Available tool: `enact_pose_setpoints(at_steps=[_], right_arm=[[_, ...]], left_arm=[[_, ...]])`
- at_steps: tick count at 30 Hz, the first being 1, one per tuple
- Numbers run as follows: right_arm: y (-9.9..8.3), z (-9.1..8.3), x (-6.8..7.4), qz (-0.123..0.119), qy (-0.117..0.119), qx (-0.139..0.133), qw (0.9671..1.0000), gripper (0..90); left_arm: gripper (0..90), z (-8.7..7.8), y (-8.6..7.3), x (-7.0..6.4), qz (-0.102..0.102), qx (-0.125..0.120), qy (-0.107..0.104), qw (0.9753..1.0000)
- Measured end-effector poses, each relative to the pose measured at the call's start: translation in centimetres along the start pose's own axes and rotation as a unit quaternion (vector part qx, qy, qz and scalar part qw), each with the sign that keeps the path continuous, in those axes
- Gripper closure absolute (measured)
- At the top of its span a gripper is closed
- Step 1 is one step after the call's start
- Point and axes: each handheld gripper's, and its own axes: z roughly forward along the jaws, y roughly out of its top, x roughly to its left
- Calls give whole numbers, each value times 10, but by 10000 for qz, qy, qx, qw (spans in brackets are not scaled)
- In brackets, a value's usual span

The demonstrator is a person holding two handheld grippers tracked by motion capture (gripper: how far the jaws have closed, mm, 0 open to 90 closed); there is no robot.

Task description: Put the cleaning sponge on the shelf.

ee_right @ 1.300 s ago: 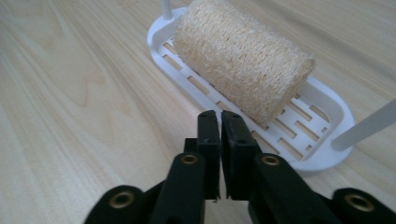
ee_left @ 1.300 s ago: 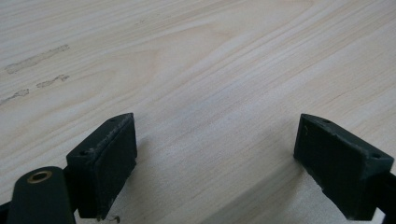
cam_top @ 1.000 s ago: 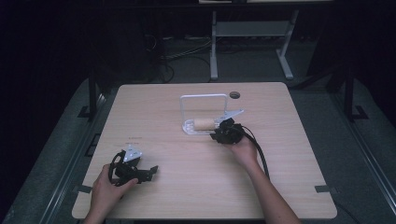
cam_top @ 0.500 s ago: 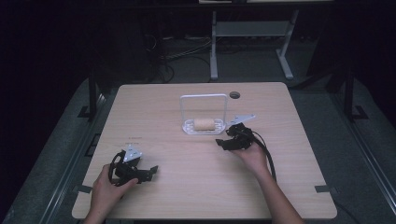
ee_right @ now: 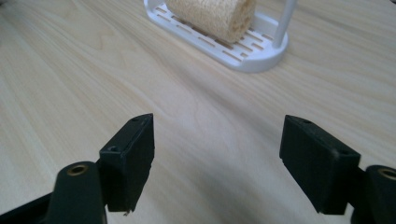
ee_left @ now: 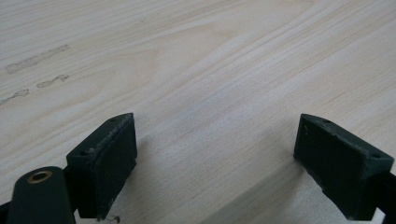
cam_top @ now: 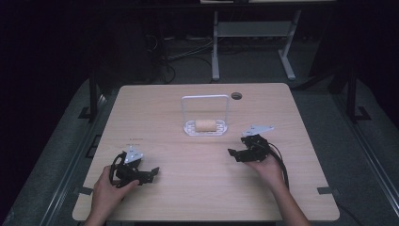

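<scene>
The right gripper (cam_top: 234,153) has drawn back from the white rack (cam_top: 205,128), jaws wide and empty; the loofah roll (cam_top: 205,125) lies in it. The left gripper (cam_top: 154,172) stays wide on the tabletop (cam_top: 188,188).

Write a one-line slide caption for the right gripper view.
Open right hand-held gripper low over the wooden table, facing a loofah roll lying in a white slatted rack.

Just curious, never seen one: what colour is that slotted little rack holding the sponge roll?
White: the rack is white plastic, clearest in the right gripper view.
</scene>
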Motion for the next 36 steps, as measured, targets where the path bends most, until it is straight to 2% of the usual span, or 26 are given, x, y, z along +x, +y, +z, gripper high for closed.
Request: enact_pose_setpoints(at_steps=[8,14,17,22,24,31,36], right_arm=[[-17,-16,1,149,-14,-96,9998,159],[-34,-27,4,104,-243,-221,9994,96],[-44,-32,5,120,-343,-197,9991,93],[-55,-41,4,212,-450,-263,9984,80],[-64,-49,2,303,-502,-295,9978,27],[-88,-61,0,336,-671,-236,9969,26],[-99,-65,-1,352,-773,-181,9962,27]], left_arm=[[126,0,0,0,-2,-2,3,10000],[126,0,0,0,-2,-1,1,10000],[126,0,0,0,-2,-2,3,10000],[126,0,0,0,-2,-2,3,10000],[126,0,0,0,-1,-2,2,10000],[127,0,0,0,-2,-3,3,10000],[127,0,0,0,-2,-2,2,10000]])
